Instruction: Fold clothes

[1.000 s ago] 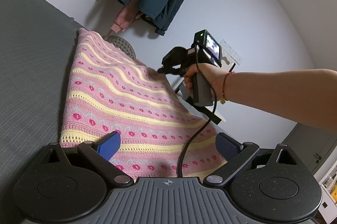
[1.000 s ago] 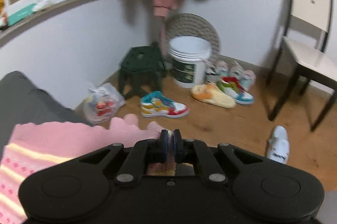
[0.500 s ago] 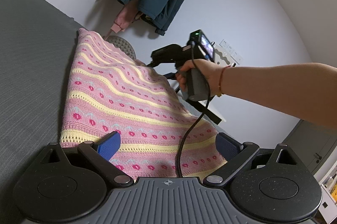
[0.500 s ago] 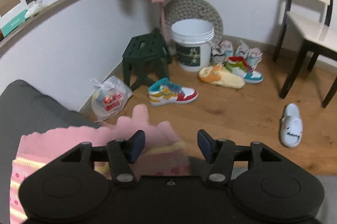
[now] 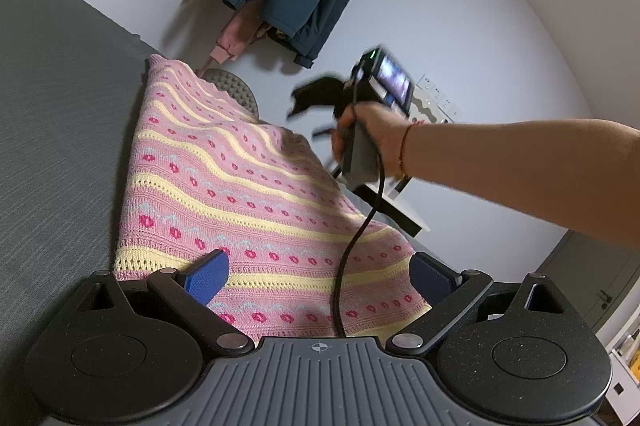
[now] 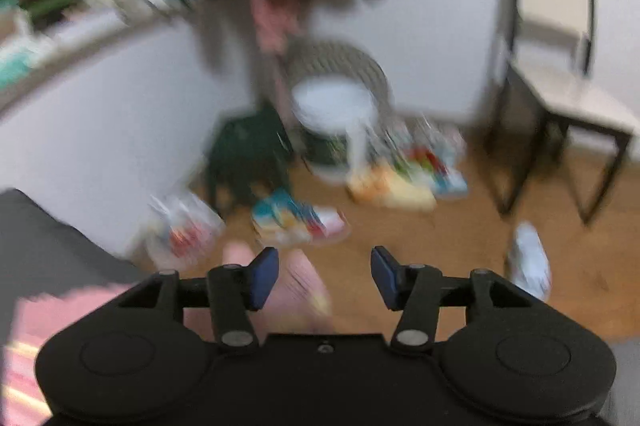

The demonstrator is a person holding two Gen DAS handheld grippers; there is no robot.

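Sweater: one, pink with yellow stripes
Grippers: two, left and right
Hand: one
Chair: one
Bucket: one, white
Stool: one, dark green
Bag: one
Slipper: one, white
Shoes by the bucket: too blurred to count

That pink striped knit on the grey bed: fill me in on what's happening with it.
A person is folding the pink knit garment, which lies spread flat on the grey bed. They hold a gripper in each hand. The left gripper hovers open over the garment's near edge, gripping nothing. The right gripper is open too, at the garment's far corner by the bed edge; its view is motion-blurred. Neither holds the fabric.
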